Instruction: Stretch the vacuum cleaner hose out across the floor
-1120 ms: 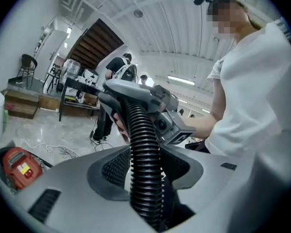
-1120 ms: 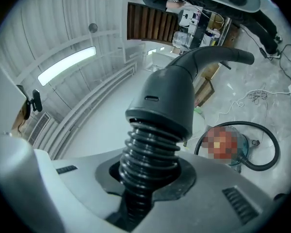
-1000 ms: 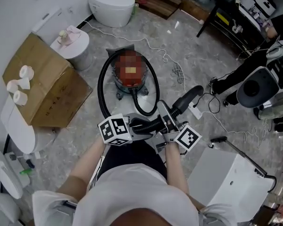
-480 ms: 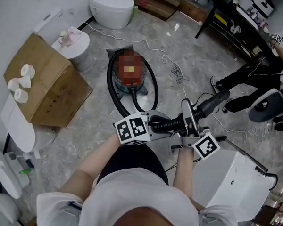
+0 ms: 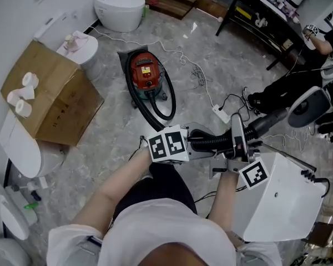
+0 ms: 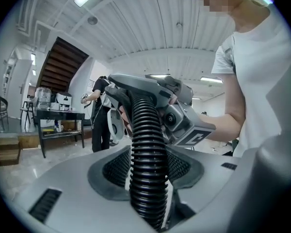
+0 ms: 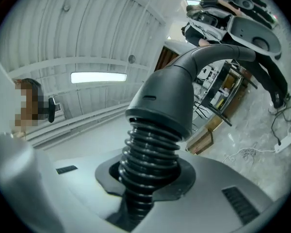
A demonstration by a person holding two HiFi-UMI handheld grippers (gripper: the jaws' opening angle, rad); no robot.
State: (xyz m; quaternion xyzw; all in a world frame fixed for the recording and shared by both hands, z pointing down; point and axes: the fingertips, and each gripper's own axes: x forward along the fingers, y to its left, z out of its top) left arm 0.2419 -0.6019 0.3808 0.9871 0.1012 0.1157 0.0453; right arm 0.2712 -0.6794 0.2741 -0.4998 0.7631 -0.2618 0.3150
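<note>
Hose (image 5: 211,143) first: the black ribbed vacuum cleaner hose is up off the floor (image 5: 108,143) in front of me, held level across my body between my two tools. My left hand-held gripper (image 5: 195,143) is clamped on the ribbed part; in the left gripper view the ribs run straight up between the two jaws, and the dark pads press on both sides of them. My right hand-held gripper (image 5: 236,142) grips the same hose further toward its free end. In the right gripper view its jaws are closed on the ribs just below the smooth grey cuff (image 7: 167,98), from which a curved grey tube bends away to the right.

From my left grip the hose drops to the floor and lies in a long narrow loop beside the red vacuum cleaner (image 5: 146,73), which stands well ahead of me. It seems to join the machine at its front, though that spot is too small in the head view to be sure. A cardboard box (image 5: 50,101) lies to the left of the cleaner, a white toilet (image 5: 119,7) stands beyond it, and a white cabinet (image 5: 283,204) sits just beside my right arm.
</note>
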